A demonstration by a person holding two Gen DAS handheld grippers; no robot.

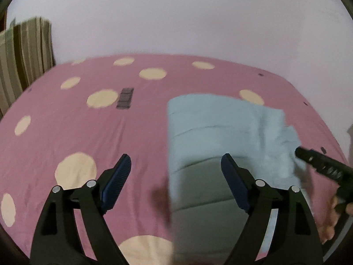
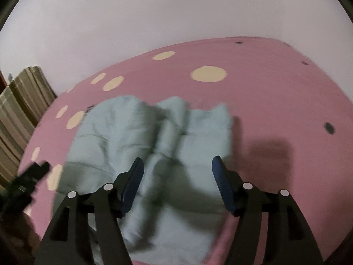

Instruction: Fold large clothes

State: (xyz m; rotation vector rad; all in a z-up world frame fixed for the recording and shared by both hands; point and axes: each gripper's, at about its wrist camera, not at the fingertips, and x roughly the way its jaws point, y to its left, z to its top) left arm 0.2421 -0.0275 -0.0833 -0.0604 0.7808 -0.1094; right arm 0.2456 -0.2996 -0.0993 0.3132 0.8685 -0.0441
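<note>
Both sets of tongs spread wide, nothing pinched: left gripper [image 1: 175, 167] low in its frame over the pink spotted sheet [image 1: 66, 132], right gripper [image 2: 177, 169] hanging right above the garment [image 2: 132, 128]. Pale blue, bunched and folded up, sitting mid-frame on the bed. Striped curtain [image 1: 26, 55] way over upper left.

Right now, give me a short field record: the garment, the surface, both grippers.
garment: light blue garment, folded into a thick bundle, lying flat, rumpled ridge along its middle
surface: pink bedsheet with cream dots
left gripper: open, nothing between the pads, over the garment's left edge
right gripper: open, empty, above the garment
background: striped curtain, far left
</note>
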